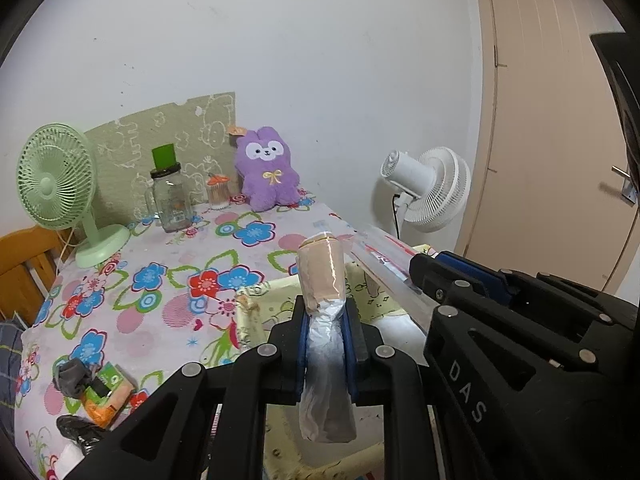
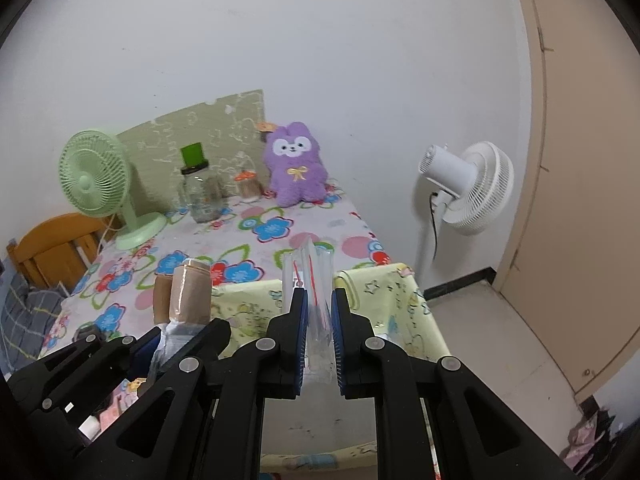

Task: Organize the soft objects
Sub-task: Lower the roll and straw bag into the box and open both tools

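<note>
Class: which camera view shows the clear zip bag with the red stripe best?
The right wrist view: the clear zip bag stands centred, clamped in the right gripper. The left wrist view shows it only obliquely at the side, partly hidden behind that gripper.

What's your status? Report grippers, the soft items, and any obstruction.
Left gripper shut on plastic-wrapped beige roll. Right gripper shut on clear zip bag. Both held above yellow fabric bin. Nothing in the way.

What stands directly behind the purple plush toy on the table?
Behind the purple plush toy a pale green patterned board leans against the white wall. An orange tag shows beside its ear. The board's lower corner behind the toy is covered.
</note>
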`<action>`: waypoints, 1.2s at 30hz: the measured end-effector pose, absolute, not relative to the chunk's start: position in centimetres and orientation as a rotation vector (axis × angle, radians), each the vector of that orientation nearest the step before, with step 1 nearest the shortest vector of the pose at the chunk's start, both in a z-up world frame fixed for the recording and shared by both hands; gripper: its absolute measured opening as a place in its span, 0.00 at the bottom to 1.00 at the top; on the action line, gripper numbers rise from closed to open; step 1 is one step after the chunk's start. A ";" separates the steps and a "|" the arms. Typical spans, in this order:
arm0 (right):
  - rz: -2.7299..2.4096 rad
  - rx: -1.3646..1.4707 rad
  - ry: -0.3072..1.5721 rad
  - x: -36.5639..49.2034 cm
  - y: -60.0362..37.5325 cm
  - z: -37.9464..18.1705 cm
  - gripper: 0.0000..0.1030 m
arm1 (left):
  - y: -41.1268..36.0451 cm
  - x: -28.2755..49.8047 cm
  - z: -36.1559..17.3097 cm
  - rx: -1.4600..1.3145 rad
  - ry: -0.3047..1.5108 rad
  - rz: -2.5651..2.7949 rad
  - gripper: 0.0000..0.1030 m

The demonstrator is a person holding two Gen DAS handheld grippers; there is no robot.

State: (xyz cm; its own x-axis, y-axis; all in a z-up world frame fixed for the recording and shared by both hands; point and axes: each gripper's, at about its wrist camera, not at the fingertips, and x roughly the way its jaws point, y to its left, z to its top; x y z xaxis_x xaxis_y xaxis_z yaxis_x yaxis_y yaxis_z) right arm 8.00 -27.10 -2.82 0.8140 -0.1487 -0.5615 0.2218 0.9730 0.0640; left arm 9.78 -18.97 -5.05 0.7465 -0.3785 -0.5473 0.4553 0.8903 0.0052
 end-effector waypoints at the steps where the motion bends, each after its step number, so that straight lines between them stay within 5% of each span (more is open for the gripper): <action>1: -0.204 0.131 0.591 8.1 -27.4 -3.0 0.14 | -19.3 10.0 -5.3 0.142 0.573 -0.460 0.14; 9: -0.258 0.161 0.636 8.6 -29.4 -4.8 0.14 | -20.7 11.2 -7.3 0.137 0.636 -0.467 0.23; 12: -0.273 0.169 0.656 8.8 -29.9 -5.5 0.14 | -21.1 11.8 -8.1 0.145 0.685 -0.454 0.39; 23: -0.287 0.180 0.695 9.2 -30.2 -7.0 0.17 | -21.4 11.7 -9.1 0.156 0.721 -0.467 0.71; 25: -0.287 0.178 0.702 9.3 -30.2 -7.0 0.28 | -21.5 11.6 -9.0 0.156 0.718 -0.471 0.77; 28: -0.285 0.185 0.686 8.9 -30.2 -6.9 0.67 | -21.6 11.4 -8.8 0.153 0.713 -0.489 0.84; 36: -0.300 0.157 0.660 8.3 -29.6 -6.1 0.80 | -20.8 11.1 -8.3 0.150 0.698 -0.452 0.95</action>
State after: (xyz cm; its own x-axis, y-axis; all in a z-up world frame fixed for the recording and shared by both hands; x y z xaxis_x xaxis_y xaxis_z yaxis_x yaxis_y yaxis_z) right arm 8.32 -29.60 -6.05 0.7489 -0.2239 -0.6237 0.3227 0.9453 0.0482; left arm 11.08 -20.82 -8.28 0.6742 -0.3509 -0.6499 0.4493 0.8932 -0.0162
